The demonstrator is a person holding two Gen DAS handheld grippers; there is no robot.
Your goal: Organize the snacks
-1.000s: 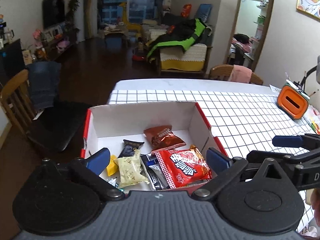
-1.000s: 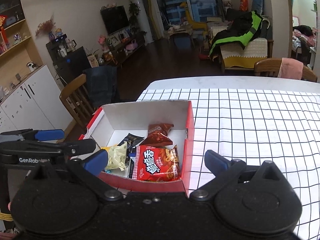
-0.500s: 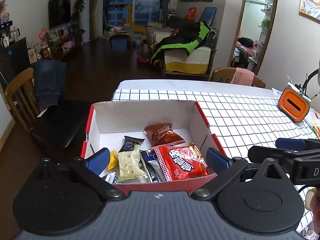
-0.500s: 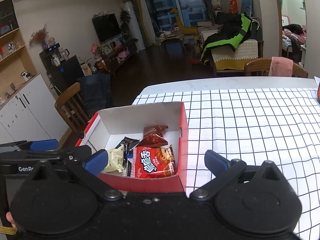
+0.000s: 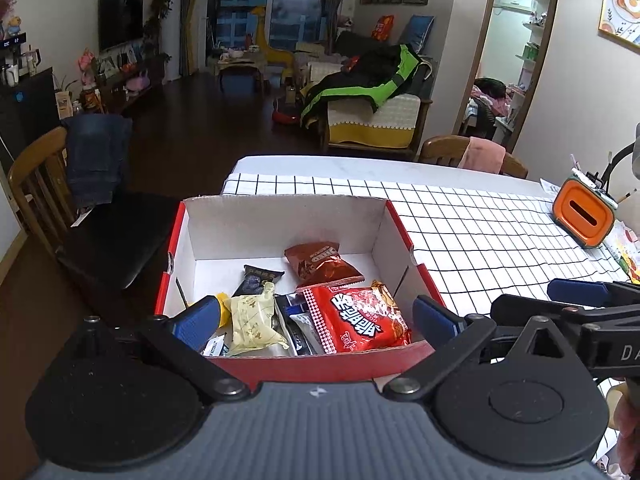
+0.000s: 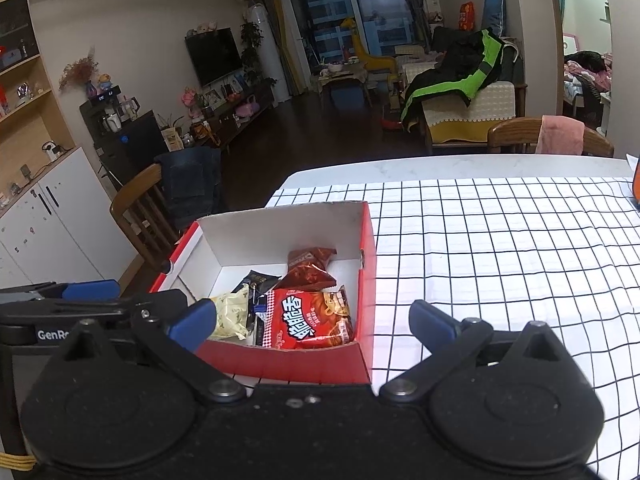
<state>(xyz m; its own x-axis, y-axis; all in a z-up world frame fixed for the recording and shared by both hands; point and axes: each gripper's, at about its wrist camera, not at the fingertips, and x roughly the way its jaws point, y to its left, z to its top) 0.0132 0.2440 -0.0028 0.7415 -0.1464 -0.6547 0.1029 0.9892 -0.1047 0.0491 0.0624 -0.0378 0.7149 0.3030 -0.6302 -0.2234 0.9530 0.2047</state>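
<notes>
The red cardboard box with white inside (image 5: 280,224) sits on the black-grid white tablecloth (image 5: 480,236), just ahead of the left gripper (image 5: 316,320) and ahead-left of the right gripper (image 6: 312,324) — both spread wide, empty. Inside lie a red noodle packet (image 5: 360,316), brown snack bag (image 5: 320,262) and pale yellow wrapped snack (image 5: 254,318) — an orange holder (image 5: 584,214) stands well apart

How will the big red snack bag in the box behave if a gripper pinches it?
The red snack bag looks puffy and glossy, so probably light, crinkly and somewhat slippery. It lies flat partly over other packets, so pinching a sealed edge likely grips better than the belly. Contents may crush under hard squeezing.
</notes>
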